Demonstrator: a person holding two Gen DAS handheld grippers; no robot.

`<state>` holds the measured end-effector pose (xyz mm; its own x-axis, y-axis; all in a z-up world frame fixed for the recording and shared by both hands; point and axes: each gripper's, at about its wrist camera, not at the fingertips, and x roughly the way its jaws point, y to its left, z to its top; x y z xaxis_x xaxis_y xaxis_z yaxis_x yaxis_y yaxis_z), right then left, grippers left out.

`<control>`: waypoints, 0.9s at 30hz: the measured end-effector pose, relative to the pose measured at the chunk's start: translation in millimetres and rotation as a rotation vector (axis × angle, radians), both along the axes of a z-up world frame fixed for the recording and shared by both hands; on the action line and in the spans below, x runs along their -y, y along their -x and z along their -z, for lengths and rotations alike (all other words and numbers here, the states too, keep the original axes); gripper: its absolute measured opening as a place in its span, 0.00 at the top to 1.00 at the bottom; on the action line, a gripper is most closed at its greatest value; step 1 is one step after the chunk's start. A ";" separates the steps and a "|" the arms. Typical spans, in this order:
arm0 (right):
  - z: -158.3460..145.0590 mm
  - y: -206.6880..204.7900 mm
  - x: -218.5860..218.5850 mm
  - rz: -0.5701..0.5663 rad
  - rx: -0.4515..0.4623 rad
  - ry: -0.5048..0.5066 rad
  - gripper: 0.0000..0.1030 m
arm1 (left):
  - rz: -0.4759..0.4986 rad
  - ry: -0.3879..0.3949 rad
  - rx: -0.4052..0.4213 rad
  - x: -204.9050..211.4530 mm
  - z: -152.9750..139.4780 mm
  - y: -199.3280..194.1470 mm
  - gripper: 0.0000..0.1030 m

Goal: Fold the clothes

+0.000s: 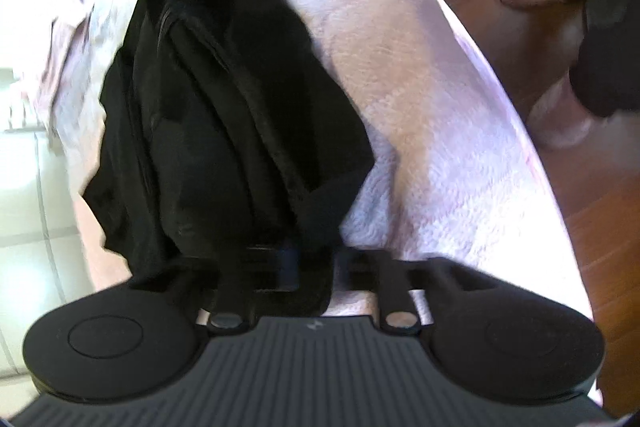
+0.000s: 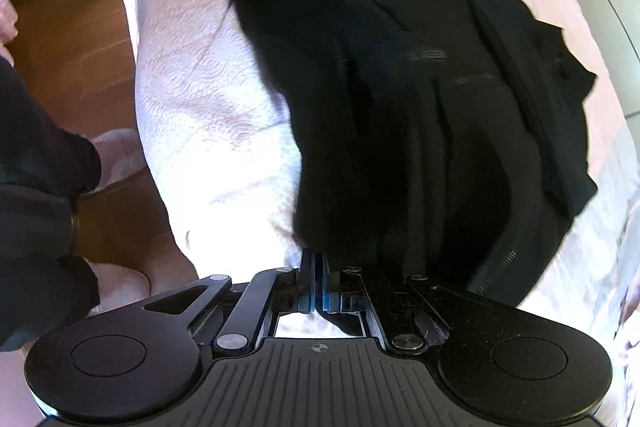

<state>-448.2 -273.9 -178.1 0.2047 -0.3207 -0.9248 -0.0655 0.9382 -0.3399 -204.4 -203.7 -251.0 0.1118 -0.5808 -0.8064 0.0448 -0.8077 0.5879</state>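
Both-handed, the black garment [image 1: 224,99] hangs bunched above a pale pink fleecy blanket [image 1: 420,115], which covers the surface beneath it. The left hand-held gripper [image 1: 288,267] has its fingers drawn together with a fold of the dark cloth caught between them, the fabric spilling over the linkage and hiding part of the fingertips. The right hand-held gripper [image 2: 316,279] also stands pressed together, its blue-edged pads meeting at the lower edge of the same garment [image 2: 400,107]; the cloth drops straight from that pinch in long vertical creases and covers the right-hand linkage. In the right wrist view the blanket [image 2: 208,99] shows to the left of the cloth and again along the right border. Brown wooden floor [image 2: 80,39] lies beyond the blanket's edge, where pink slippers [image 2: 120,151] and dark trouser legs [image 2: 36,155] of the person stand. Much of both views is blurred.
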 end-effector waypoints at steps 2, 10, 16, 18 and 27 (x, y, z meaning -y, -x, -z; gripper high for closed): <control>1.0 -2.0 6.4 0.038 0.005 -0.038 1.00 | -0.055 -0.007 -0.045 -2.4 -13.8 -4.0 0.97; -33.1 37.7 4.0 0.144 0.060 -0.171 1.00 | -0.128 -0.057 -0.118 -30.8 -29.4 -11.5 0.98; -34.4 60.6 -2.4 0.192 0.107 -0.182 1.00 | -0.202 -0.091 -0.119 -25.3 -27.0 -5.7 0.92; -48.1 60.4 5.6 0.245 0.176 -0.145 0.98 | -0.260 -0.106 -0.131 -29.6 -31.5 -7.0 0.88; -56.0 20.1 108.7 0.481 0.399 -0.171 0.12 | -0.531 0.056 -0.459 -12.1 -86.8 -13.3 0.59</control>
